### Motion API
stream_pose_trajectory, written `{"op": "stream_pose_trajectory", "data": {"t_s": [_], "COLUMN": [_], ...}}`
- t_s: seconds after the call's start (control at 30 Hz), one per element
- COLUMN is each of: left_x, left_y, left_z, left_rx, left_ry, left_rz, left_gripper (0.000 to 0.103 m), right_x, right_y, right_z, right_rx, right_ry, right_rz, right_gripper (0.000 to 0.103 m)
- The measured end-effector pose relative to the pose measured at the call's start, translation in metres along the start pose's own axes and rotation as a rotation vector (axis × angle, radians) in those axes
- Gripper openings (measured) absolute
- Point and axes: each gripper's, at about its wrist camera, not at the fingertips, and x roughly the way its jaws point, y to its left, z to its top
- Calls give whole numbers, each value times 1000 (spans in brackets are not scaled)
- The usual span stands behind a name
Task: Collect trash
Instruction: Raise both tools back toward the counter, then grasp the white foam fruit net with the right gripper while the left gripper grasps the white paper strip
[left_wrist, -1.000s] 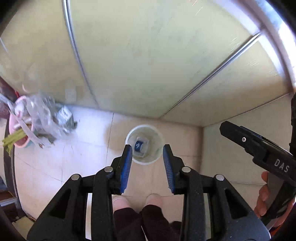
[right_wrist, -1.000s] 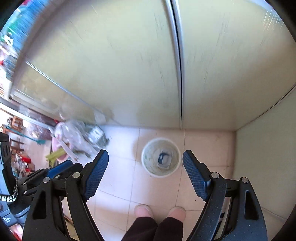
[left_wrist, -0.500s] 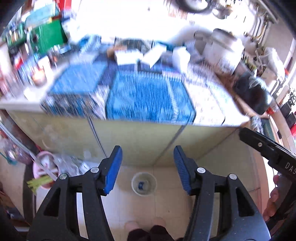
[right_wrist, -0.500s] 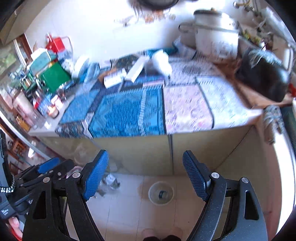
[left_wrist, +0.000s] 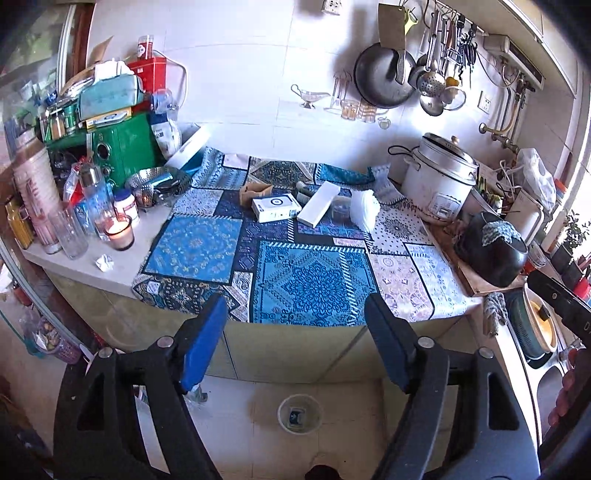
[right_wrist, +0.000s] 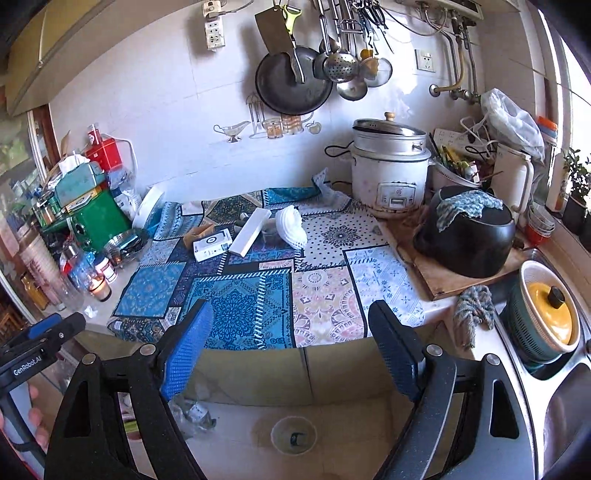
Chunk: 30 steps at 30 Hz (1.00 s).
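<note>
Jaws of the left gripper (left_wrist: 295, 347) and right gripper (right_wrist: 291, 350) are opening, empty, above the bin (left_wrist: 299, 412) below the patchwork cloth (left_wrist: 310, 284) with its white box (left_wrist: 275, 209).

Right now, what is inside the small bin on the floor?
Inside the bin lies one small blue and white item, seemingly a crushed package. What lies under it is hidden.

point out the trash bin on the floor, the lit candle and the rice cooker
trash bin (left_wrist: 299, 412), left wrist view, on its inner wall beside the trash
lit candle (left_wrist: 120, 233), left wrist view, on the glass jar
rice cooker (right_wrist: 388, 173), right wrist view, on its white body
</note>
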Motion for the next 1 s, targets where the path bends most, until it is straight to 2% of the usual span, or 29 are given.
{"op": "stream_pose_trajectory", "data": {"t_s": [0.13, 0.3, 0.4, 0.5, 0.63, 0.77, 1.0], "left_x": [5, 30, 55, 83, 118, 148, 205], "left_y": [-4, -19, -33, -49, -68, -79, -81], "left_z": [19, 46, 66, 88, 113, 132, 161], "left_rx": [29, 38, 41, 43, 22, -13, 2], "left_ry": [-42, -71, -62, -49, -37, -42, 5], "left_rz": [38, 59, 74, 58, 83, 80, 83], "left_gripper": [85, 90, 90, 90, 90, 90, 90], "right_x": [7, 36, 61, 82, 112, 145, 205], "right_y": [-8, -18, -26, -34, -43, -50, -52], "right_z": [14, 34, 52, 71, 94, 110, 123], "right_rx": [-1, -35, -49, -80, -119, -140, -121], "right_ry": [-10, -15, 5, 6, 31, 65, 151], "right_rz": [16, 33, 62, 93, 121, 156, 191], "right_gripper": [84, 84, 84, 84, 84, 84, 84]}}
